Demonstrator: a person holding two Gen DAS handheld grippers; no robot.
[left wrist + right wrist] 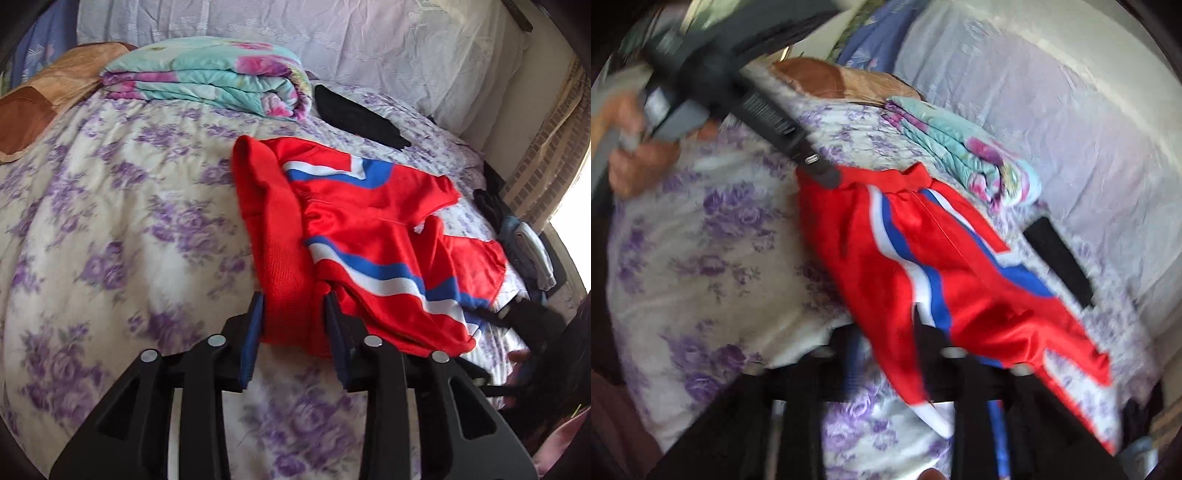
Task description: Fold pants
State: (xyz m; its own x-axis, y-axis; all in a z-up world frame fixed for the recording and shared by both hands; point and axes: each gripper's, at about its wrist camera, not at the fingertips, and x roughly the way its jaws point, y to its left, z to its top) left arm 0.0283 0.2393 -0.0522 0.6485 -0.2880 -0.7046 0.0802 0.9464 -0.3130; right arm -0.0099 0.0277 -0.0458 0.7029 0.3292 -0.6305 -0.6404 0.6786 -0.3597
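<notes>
Red pants (369, 236) with blue-white stripes lie rumpled on the purple-flowered bedspread (110, 229), right of middle. Left gripper (293, 317) is clenched on the ribbed red waistband (273, 229), blue-padded fingers (255, 321) on either side of the fabric. Right gripper (886, 343) has the leg end of the pants draped between its fingers (frame is blurred, cannot tell if it's clamped). Far side: folded floral quilt (207, 81) on the bedspread, black garment (354, 114) just right of it, brown pillow (40, 107) far left.
</notes>
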